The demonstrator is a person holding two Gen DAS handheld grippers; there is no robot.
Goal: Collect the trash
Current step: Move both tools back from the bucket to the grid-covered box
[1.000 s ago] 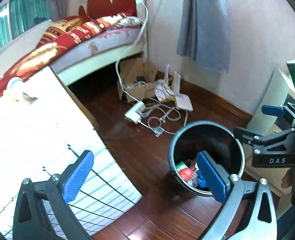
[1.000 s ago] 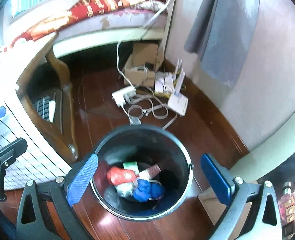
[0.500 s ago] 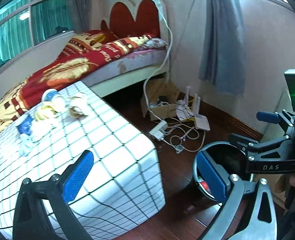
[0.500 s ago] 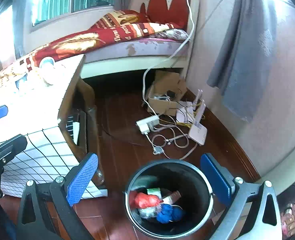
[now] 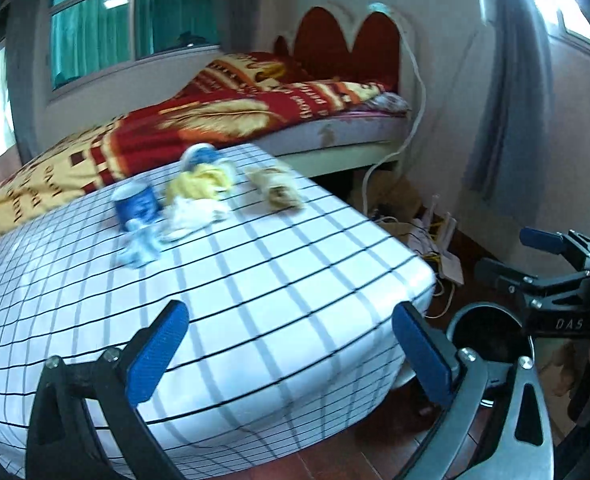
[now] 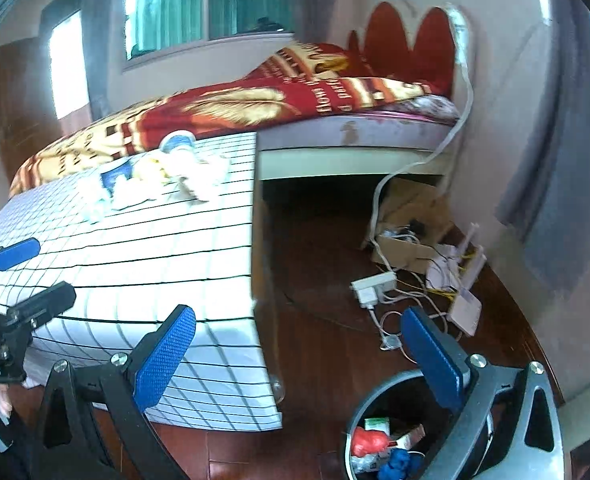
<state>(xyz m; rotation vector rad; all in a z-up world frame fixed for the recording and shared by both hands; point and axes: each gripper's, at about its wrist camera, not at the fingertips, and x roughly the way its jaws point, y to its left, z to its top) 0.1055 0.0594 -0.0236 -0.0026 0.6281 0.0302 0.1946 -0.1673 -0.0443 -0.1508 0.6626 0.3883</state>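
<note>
Several pieces of trash lie at the far end of a table with a white checked cloth (image 5: 279,280): a blue cup (image 5: 137,204), yellow wrapper (image 5: 199,180), white crumpled paper (image 5: 191,216), a brown wrapper (image 5: 275,188). The pile also shows in the right wrist view (image 6: 155,176). A black bin (image 6: 379,440) on the floor holds red, blue and white trash; its rim shows in the left wrist view (image 5: 483,312). My left gripper (image 5: 291,356) is open and empty over the table's near edge. My right gripper (image 6: 299,356) is open and empty above the floor by the bin.
A bed with a red and yellow blanket (image 5: 215,120) stands behind the table. A cardboard box (image 6: 411,216), power strip (image 6: 373,284), cables and routers (image 6: 465,304) lie on the wooden floor by the wall. A grey curtain (image 6: 555,160) hangs at right.
Both grippers have risen and swung away from the bin toward the table. The table top with its trash has come into view; the bin has dropped to the lower right.
</note>
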